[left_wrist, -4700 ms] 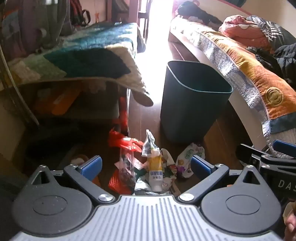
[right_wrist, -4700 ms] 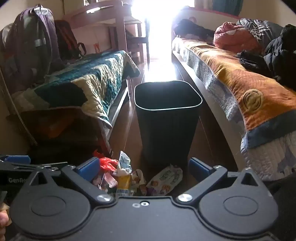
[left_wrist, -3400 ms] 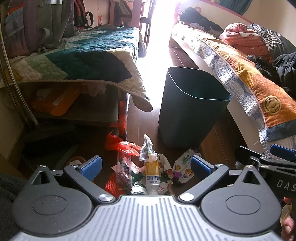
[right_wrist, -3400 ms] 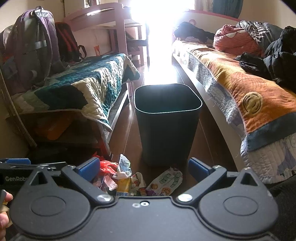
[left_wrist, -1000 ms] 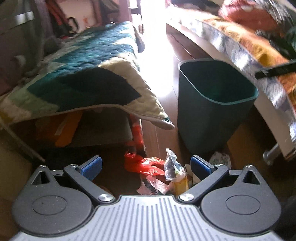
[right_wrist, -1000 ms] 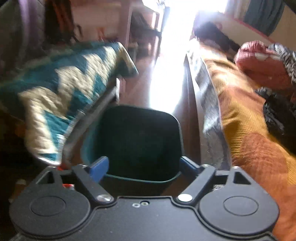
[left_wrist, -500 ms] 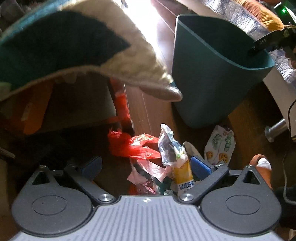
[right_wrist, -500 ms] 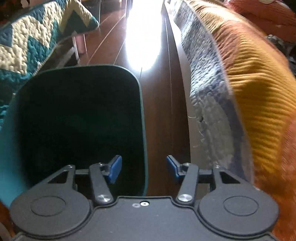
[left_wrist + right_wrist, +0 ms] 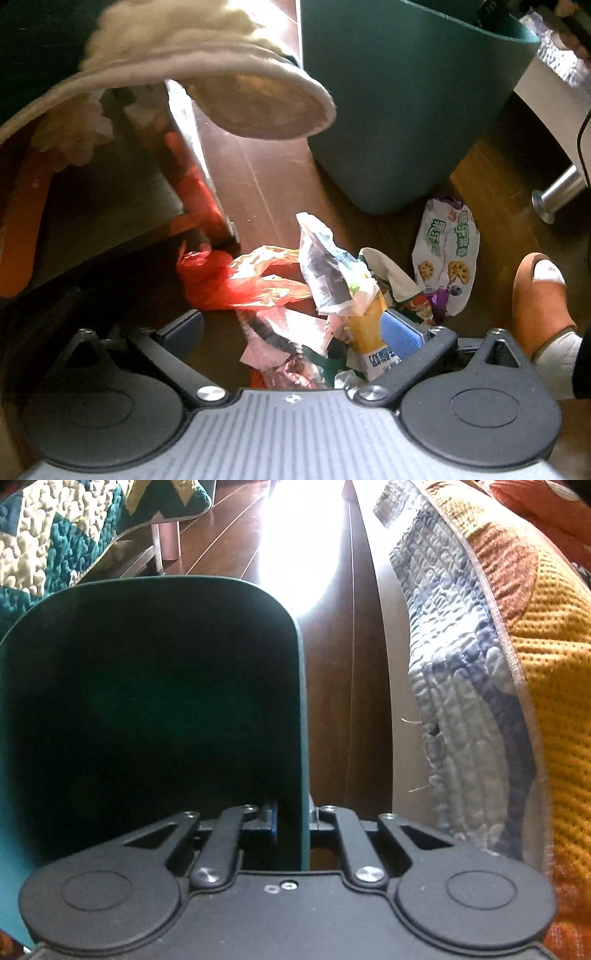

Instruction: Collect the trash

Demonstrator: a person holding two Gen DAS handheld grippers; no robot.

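A dark green trash bin [image 9: 388,110] stands on the wooden floor. Before it lies a heap of trash: a yellow pouch [image 9: 369,325] with a crumpled white top, a red plastic bag [image 9: 221,280], a pink wrapper [image 9: 288,336] and a white-green snack bag [image 9: 447,251]. My left gripper [image 9: 291,328] hangs open just above the heap, with the pouch beside its right finger. My right gripper [image 9: 293,819] straddles the bin's right wall [image 9: 301,738]. Its jaws are closing, one pad inside and one outside, pressed on the wall.
A quilt corner [image 9: 240,92] droops from the left bed over the floor beside the bin. A foot in an orange slipper [image 9: 539,302] stands right of the heap, near a metal leg [image 9: 557,192]. The orange quilted bed [image 9: 517,664] runs close along the bin's right side.
The left gripper has sunk closer to the trash heap. The right gripper came down over the bin's right wall, and its jaws narrowed from wide open onto that wall.
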